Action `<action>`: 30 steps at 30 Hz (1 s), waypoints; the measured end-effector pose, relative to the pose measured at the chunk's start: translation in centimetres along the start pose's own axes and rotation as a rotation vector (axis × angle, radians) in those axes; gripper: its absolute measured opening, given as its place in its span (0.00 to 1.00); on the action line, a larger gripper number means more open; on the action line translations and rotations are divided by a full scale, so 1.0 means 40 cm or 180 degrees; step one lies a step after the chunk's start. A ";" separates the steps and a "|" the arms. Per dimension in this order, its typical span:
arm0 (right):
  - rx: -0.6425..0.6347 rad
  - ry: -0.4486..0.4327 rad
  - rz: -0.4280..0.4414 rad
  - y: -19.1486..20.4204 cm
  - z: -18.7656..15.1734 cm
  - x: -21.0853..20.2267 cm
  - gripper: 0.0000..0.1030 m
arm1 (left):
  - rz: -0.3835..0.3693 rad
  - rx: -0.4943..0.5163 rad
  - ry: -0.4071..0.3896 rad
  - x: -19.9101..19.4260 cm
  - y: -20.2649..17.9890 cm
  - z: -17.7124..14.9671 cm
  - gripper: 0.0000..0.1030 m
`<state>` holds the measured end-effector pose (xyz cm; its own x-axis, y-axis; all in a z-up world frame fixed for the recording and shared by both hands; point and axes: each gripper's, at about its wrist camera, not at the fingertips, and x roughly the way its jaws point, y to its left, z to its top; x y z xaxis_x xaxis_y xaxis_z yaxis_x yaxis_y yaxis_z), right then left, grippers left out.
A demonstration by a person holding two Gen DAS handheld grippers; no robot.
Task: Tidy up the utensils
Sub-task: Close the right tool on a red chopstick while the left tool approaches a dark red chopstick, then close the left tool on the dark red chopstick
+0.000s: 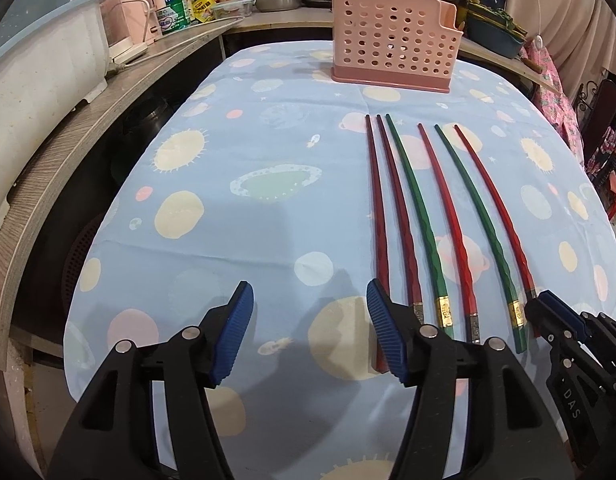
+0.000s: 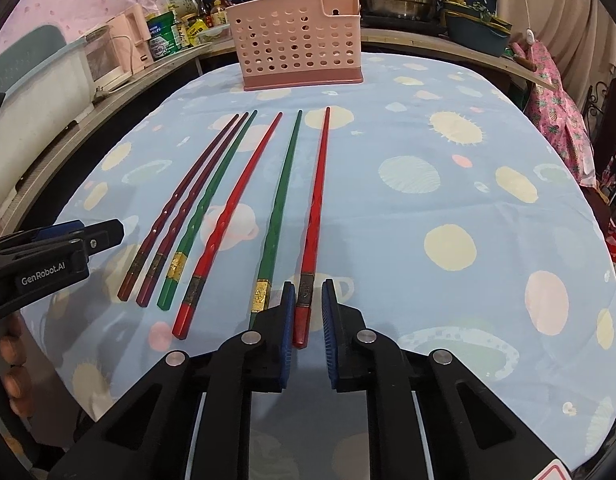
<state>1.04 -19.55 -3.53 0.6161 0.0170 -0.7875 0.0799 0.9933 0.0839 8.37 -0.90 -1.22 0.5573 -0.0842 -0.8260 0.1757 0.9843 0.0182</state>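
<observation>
The desk (image 2: 487,280) fills most of both views under a blue cloth printed with planets and suns. At top centre of the right wrist view, near the far edge, stands a pink holed rack (image 2: 300,44); in the left wrist view it sits upper right of centre (image 1: 391,40). Below it six chopsticks (image 2: 244,208) lie side by side, tips toward the rack – two maroon at the left, then green, red, green, red. In the left wrist view the same row (image 1: 439,220) runs down the right half. The right gripper (image 2: 308,320) sits at bottom centre of its own view, its jaws set apart either side of the butt of the last red chopstick (image 2: 313,224), not pressed on it; it also shows at the lower right edge of the left wrist view (image 1: 547,308). The left gripper (image 1: 309,336), jaws wide apart over bare cloth, has its right pad (image 1: 383,332) across the outer maroon stick; it enters the right wrist view at mid left (image 2: 88,236).
</observation>
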 end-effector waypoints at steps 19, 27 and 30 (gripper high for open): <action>0.0034 -0.0011 0.0000 -0.007 -0.002 0.000 0.07 | -0.0072 0.0116 0.0116 0.022 -0.038 -0.021 0.58; 0.0034 -0.0012 0.0000 -0.007 -0.002 0.001 0.07 | -0.0073 0.0116 0.0175 0.035 -0.037 -0.031 0.58; 0.0032 -0.0012 -0.0002 -0.007 -0.003 0.001 0.07 | -0.0078 0.0110 0.0177 0.038 -0.036 -0.033 0.58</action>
<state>0.95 -19.83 -3.64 0.6189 0.0159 -0.7853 0.0881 0.9921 0.0896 7.91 -2.24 -3.25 0.5068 -0.0984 -0.8564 0.2171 0.9760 0.0163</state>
